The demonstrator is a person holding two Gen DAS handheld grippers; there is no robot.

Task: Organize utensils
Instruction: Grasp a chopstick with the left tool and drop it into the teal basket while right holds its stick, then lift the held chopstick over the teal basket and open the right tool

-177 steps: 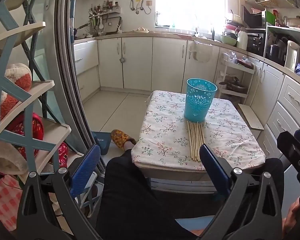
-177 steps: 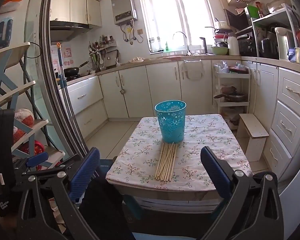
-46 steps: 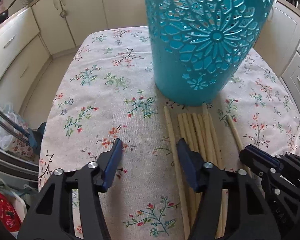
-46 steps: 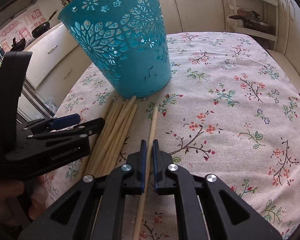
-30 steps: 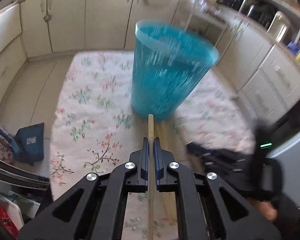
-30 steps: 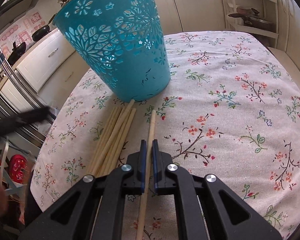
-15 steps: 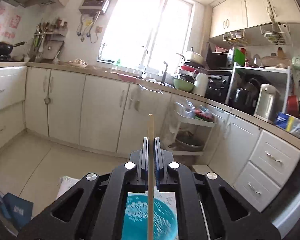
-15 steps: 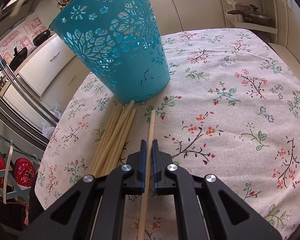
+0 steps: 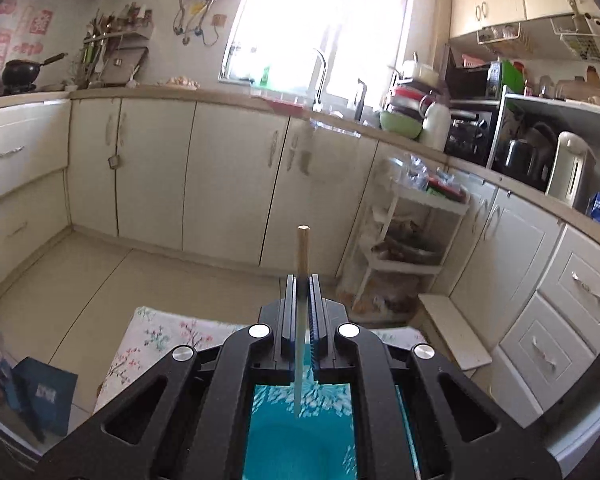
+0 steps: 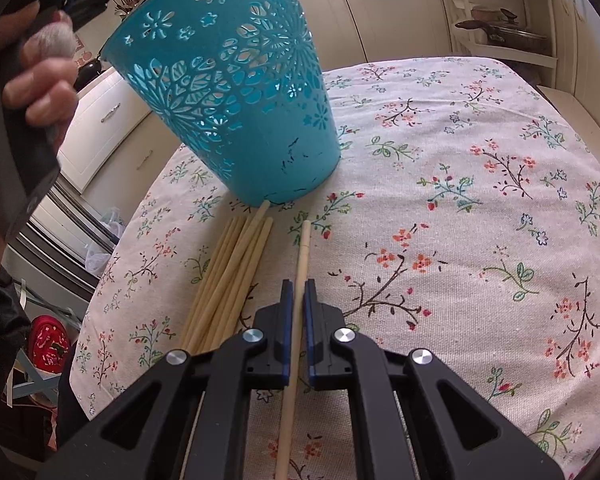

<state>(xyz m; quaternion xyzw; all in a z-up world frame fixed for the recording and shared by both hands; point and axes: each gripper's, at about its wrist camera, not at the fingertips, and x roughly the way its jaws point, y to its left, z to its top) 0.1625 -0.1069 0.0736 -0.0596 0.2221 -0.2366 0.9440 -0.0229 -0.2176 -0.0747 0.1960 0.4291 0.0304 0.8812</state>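
Left wrist view: the left gripper [image 9: 302,292] has its black jaws with blue pads clamped on one pale wooden chopstick [image 9: 302,248]. The stick's blunt end pokes out past the fingertips; its other end points down over the open mouth of the teal plastic basket with flower-shaped cutouts [image 9: 300,436], directly below the jaws. Whether the tip has crossed the rim I cannot tell; the gripper frame blocks most of the basket. A strip of the small table's floral cloth [image 9: 156,336] shows on each side.

Right wrist view, left to right: a hand [image 10: 40,80] grasps a dark handle at the upper left edge, blurred and cut off. The basket stands upright on the cloth. Just in front of its base lies a bundle of loose chopsticks [image 10: 228,276], one touching the basket's foot. Beside the bundle, slightly apart, the right gripper [image 10: 296,300] is closed on a single chopstick [image 10: 303,248] that lies flat on the cloth.

Progress, by my judgement: early. No stick is visibly resting in the basket, one is poised above it, one is gripped on the table, and the bundle is untouched. The bundle's near ends are hidden behind the gripper body, so an exact count is not possible.
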